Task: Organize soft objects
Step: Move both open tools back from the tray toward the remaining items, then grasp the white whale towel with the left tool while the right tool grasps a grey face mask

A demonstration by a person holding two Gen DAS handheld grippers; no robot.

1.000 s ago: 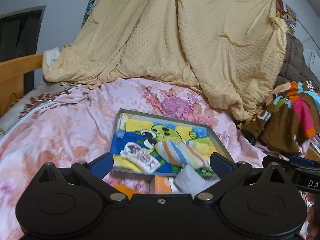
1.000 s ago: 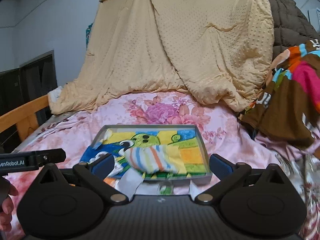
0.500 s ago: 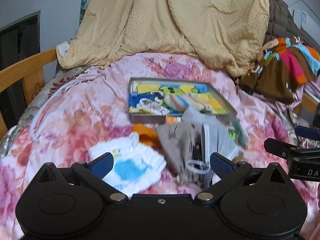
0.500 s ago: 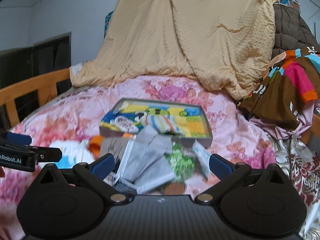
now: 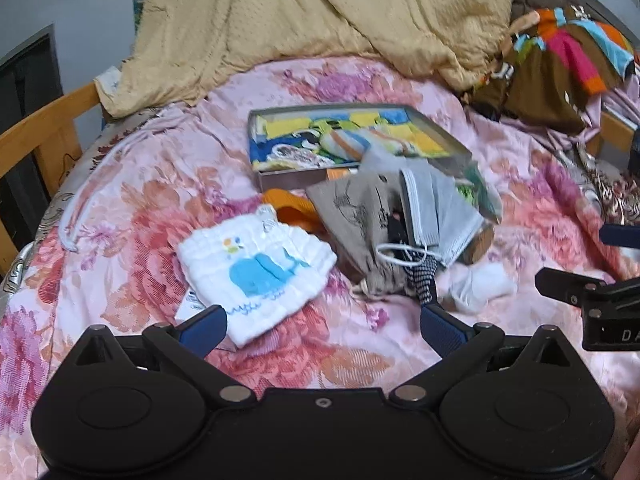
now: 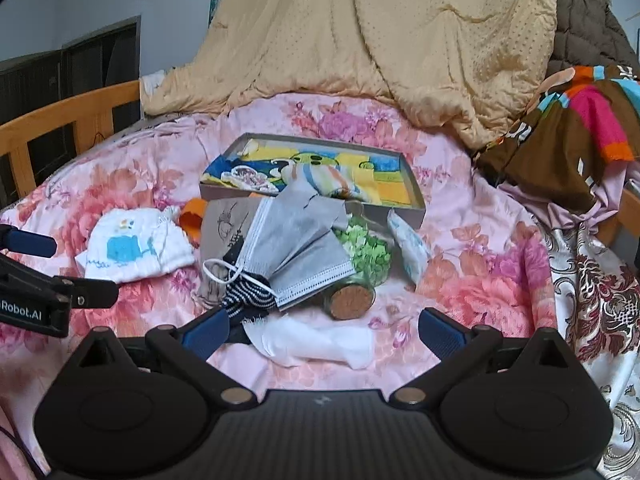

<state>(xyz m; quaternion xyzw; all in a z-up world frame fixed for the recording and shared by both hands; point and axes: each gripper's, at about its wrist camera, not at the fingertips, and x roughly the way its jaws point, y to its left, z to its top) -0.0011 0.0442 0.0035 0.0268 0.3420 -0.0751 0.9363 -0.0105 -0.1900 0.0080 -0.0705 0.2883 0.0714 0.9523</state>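
Note:
A pile of soft things lies on the pink floral bedspread in front of a grey tray that holds a colourful cloth and a striped sock. The pile has a white cloth with a blue whale, grey face masks, a beige printed cloth, an orange piece, a striped dark sock and a white sock. My left gripper is open and empty just before the whale cloth. My right gripper is open and empty over the white sock.
A corked glass jar with green filling lies on its side among the pile. A beige quilt is heaped at the back. Colourful clothes lie at the right. A wooden bed rail runs along the left.
Both grippers have pulled back and up from the tray. The pile of soft things in front of the tray has come into view. Both grippers stay open.

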